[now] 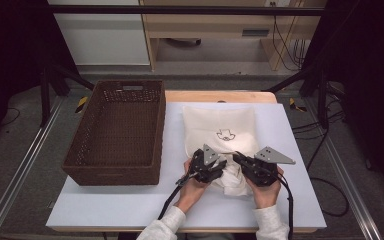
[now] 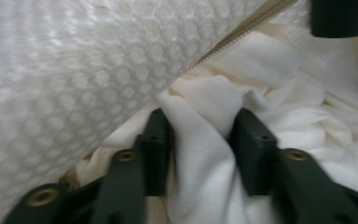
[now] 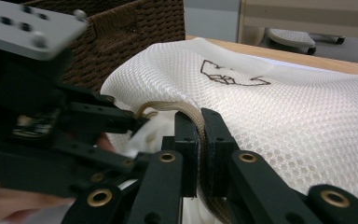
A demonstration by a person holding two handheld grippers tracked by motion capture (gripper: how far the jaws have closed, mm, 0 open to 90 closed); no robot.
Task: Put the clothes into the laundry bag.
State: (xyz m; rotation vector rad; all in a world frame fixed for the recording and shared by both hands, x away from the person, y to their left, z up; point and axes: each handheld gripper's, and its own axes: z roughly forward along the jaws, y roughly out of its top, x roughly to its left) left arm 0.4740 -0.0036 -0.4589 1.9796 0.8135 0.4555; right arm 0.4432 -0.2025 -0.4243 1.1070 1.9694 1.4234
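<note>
**A:** What sits on the table [image 1: 130,205], going from left to right?

**B:** At the left stands a dark brown woven basket [image 1: 117,132]. It looks empty. Just right of it lies a white mesh laundry bag [image 1: 222,127] with a small dark outline drawing on it. Its open end faces the person, and white cloth [image 1: 232,181] bulges out there.

**A:** And the tongs?

**B:** The left tongs [image 1: 211,168] are partly closed, pinching a fold of the white cloth [image 2: 200,140] at the bag's mouth. The right tongs [image 1: 244,162] are nearly shut, clamped on the bag's tan zipper edge [image 3: 199,122]. They hold the mouth up.

**A:** So which step is this?

**B:** I judge that the cloth is being passed through the bag's mouth, one side holding it open. Whether it goes in or comes out, I cannot tell.

**A:** What does the next move need?

**B:** Probably a steady right grip on the zipper edge while the left moves the fold without snagging the mesh.
</note>
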